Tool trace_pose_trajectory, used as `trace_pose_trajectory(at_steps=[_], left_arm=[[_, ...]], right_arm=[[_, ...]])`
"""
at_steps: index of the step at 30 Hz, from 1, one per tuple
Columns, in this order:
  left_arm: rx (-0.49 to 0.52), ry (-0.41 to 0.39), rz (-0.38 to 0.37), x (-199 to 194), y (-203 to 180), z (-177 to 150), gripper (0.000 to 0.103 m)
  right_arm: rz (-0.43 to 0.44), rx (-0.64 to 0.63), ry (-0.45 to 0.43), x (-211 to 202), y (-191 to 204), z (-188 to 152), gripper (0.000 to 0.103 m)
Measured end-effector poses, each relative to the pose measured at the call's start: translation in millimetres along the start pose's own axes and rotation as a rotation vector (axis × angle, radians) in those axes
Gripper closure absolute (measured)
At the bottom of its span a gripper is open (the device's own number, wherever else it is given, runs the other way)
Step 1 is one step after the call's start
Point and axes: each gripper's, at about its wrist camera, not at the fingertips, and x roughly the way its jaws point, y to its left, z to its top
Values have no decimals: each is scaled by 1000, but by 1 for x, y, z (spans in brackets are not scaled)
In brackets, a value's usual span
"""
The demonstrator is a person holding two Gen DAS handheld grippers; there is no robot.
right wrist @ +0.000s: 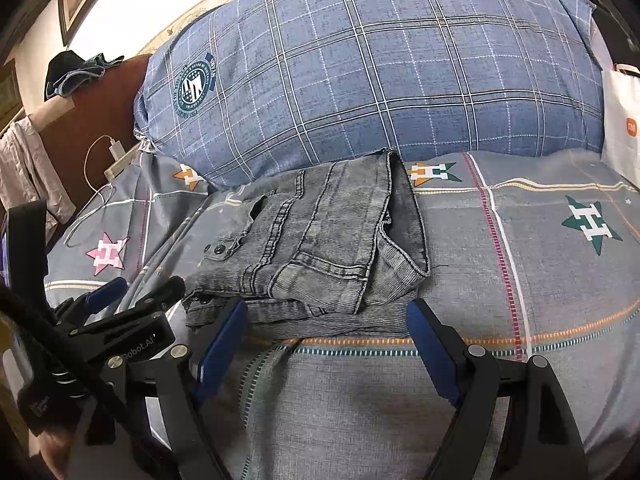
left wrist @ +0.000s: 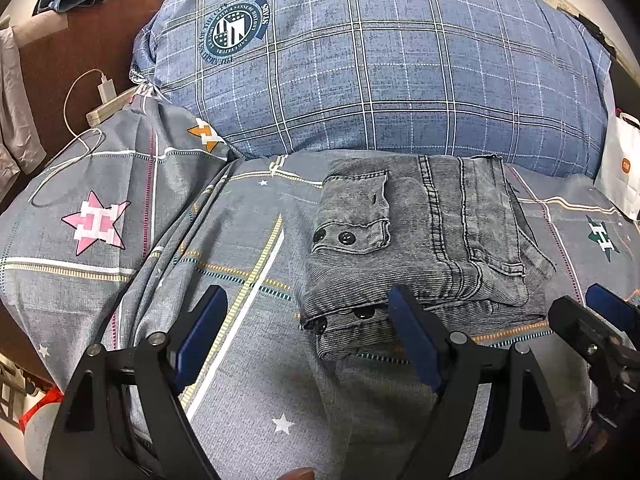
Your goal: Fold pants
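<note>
The grey denim pants [left wrist: 424,240] lie folded into a compact bundle on the grey star-print bed sheet [left wrist: 248,208], a buttoned pocket flap on top. My left gripper [left wrist: 307,294] hovers open at the bundle's near left corner, its blue pads apart and pinching nothing. In the right wrist view the pants [right wrist: 320,248] sit just beyond my right gripper [right wrist: 328,304], which is also open and spans the bundle's near edge without holding cloth. Each gripper shows in the other's view: the right gripper [left wrist: 580,300] at the right edge, the left gripper [right wrist: 140,288] at the lower left.
A big blue plaid pillow [left wrist: 380,72] lies right behind the pants. A white paper bag [left wrist: 620,168] stands at the right. A charger with a white cable [left wrist: 106,92] rests at the left by the brown headboard [left wrist: 80,48], which has clothes draped on it.
</note>
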Motion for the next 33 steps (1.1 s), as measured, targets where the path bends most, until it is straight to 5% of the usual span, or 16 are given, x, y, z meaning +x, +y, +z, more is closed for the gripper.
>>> trace_pose_trajectory(at_steps=[26, 33], left_arm=[[44, -9, -51, -3, -10, -1, 20], [61, 0, -68, -4, -8, 5, 20]], right_arm=[[-161, -79, 2, 1, 4, 2, 21], [-87, -88, 25, -2, 7, 1, 21]])
